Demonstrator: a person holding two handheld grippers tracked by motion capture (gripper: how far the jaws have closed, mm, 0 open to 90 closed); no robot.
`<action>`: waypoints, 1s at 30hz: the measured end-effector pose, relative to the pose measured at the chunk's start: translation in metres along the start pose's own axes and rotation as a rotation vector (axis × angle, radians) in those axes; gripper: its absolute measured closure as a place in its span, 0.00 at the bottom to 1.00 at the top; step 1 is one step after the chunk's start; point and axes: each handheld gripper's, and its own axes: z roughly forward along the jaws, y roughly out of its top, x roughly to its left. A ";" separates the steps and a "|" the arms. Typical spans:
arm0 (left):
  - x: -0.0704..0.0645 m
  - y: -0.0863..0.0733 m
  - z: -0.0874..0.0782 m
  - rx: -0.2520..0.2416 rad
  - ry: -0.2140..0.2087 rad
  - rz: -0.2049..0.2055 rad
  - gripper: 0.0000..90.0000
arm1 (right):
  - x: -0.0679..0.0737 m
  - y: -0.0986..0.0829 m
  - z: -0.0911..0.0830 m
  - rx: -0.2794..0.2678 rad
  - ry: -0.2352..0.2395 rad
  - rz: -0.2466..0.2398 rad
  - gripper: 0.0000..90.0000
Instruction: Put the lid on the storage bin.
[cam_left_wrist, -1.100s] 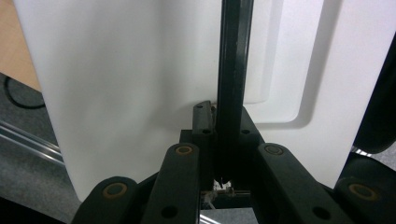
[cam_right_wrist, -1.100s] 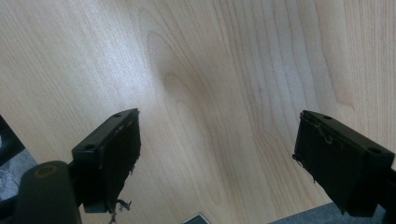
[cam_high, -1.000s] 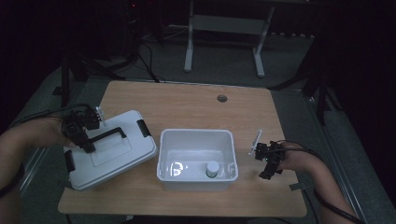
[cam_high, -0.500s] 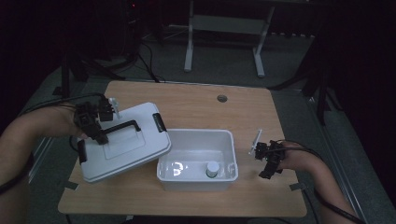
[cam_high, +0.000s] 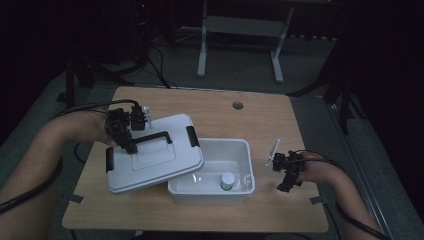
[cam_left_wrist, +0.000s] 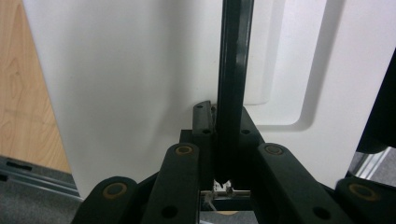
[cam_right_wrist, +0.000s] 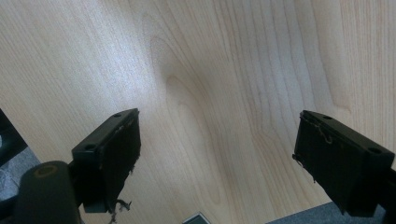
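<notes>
Lid (cam_high: 152, 155) of white plastic hangs tilted over the left part of the desk (cam_high: 225, 112), carried by its black handle (cam_high: 150, 137) in the left tongs (cam_high: 131, 146), which are clamped shut on that bar. In the left gripper view the handle (cam_left_wrist: 231, 84) runs straight up between the closed jaws, and the lid (cam_left_wrist: 126, 93) behind it blocks nearly everything else — just a strip of desk shows at the left edge. The lid's right, near corner overlaps the left rim of the open white bin (cam_high: 212, 175), hiding that side of the bin; whether lid and rim touch I cannot tell. A small white-capped bottle (cam_high: 227, 181) stands inside the bin, toward its near right part, its lower body hard to make out in the dim light.

The right tongs (cam_high: 284, 182) hover just right of the bin, jaws spread wide with nothing between them, bare desk wood below in the right gripper view (cam_right_wrist: 210, 154). Their near side lies close to the desk's near edge. The far half of the desk is free room, save a small round hole (cam_high: 237, 105).

Compared with half a second ago, the lid has shifted right and nearer — it now covers more of the bin's left side. The right tongs have stayed put.
</notes>
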 end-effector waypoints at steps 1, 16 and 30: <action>0.000 0.004 0.001 0.002 -0.005 0.002 0.93 | 0.000 0.000 0.000 0.000 0.000 0.001 0.16; -0.009 0.065 0.001 0.035 -0.002 0.112 0.93 | 0.002 0.000 0.000 -0.003 0.000 -0.004 0.16; -0.027 0.137 0.008 0.029 -0.010 0.241 0.93 | 0.002 -0.004 0.003 -0.001 0.001 -0.002 0.16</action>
